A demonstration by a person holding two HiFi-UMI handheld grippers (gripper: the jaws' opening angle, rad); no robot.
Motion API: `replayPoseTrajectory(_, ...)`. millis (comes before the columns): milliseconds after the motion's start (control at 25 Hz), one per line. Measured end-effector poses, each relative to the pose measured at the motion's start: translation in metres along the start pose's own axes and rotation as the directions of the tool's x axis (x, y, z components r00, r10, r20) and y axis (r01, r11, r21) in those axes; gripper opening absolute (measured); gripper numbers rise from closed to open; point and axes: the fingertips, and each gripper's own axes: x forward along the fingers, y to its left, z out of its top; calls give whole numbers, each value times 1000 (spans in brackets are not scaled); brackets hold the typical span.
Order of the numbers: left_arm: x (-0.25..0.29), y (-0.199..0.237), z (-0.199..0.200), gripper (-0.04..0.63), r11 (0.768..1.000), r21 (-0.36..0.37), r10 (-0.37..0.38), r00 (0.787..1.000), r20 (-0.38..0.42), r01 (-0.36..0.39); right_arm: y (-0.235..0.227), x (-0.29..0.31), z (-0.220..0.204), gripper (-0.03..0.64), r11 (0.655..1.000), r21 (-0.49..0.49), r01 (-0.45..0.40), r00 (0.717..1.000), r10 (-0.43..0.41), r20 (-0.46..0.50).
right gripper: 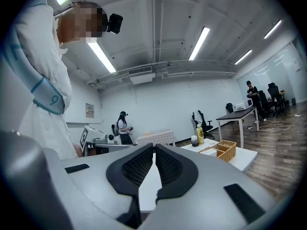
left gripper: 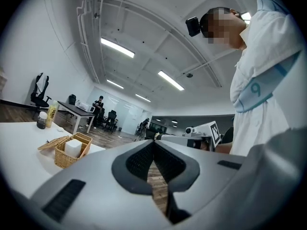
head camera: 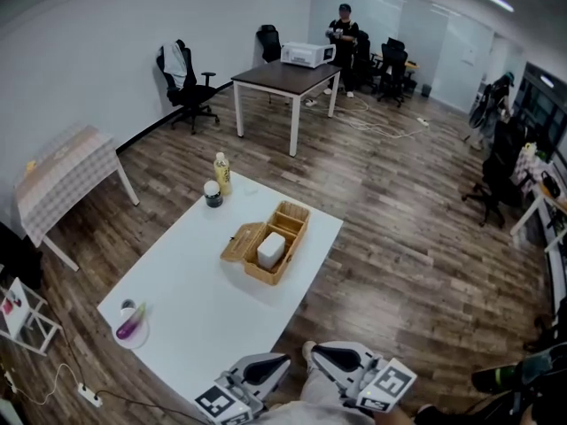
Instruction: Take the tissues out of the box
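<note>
A wicker box (head camera: pixel 285 237) stands near the middle of the white table (head camera: pixel 204 308), its lid (head camera: pixel 242 241) folded open to the left. A white block of tissues (head camera: pixel 271 249) sits inside it. My left gripper (head camera: pixel 275 361) and right gripper (head camera: pixel 321 354) hang close to my body at the table's near edge, well short of the box. Both are shut with nothing between the pads. In the left gripper view the shut jaws (left gripper: pixel 153 143) point past the box (left gripper: pixel 61 158) and tissues (left gripper: pixel 73 148). In the right gripper view the shut jaws (right gripper: pixel 154 146) have the box (right gripper: pixel 226 150) far to the right.
A yellow bottle (head camera: pixel 221 173) and a dark jar (head camera: pixel 213 193) stand at the table's far corner. A small dish with a purple item (head camera: pixel 131 324) lies at the near left. A checked table (head camera: pixel 62 171) stands left, a dark desk (head camera: pixel 285 78) and office chairs behind.
</note>
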Motion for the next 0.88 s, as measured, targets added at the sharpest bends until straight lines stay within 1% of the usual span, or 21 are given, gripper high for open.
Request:
replayPoseTrajectory(120,28,23,7,3,1000,2,21,1000,-3,-21,-31,13,8,37,998,7,-55,998,55,-4)
replayPoseTrajectory(320,79,57,33,3,999,3,46,998,31,-46,-80,35,23,37,990,2,-138,990,138,-16)
replayPoseTrajectory(400,94,69,36,3,998,4,58,998,21,-58,-100,43,30,37,986,8,-169,985,169,-20)
replayPoseTrajectory(480,107,81,38,3,997,6,74,997,7,-74,-118,50,38,37,980,11,-200,979,200,-28)
replayPoseTrajectory(680,138,108,58,3,989,35,142,989,32,-143,-161,63,55,37,963,-2,-271,962,270,-48)
replayPoseTrajectory(880,157,130,58,3,977,68,198,980,26,-200,-196,78,58,37,939,-14,-344,937,342,-73)
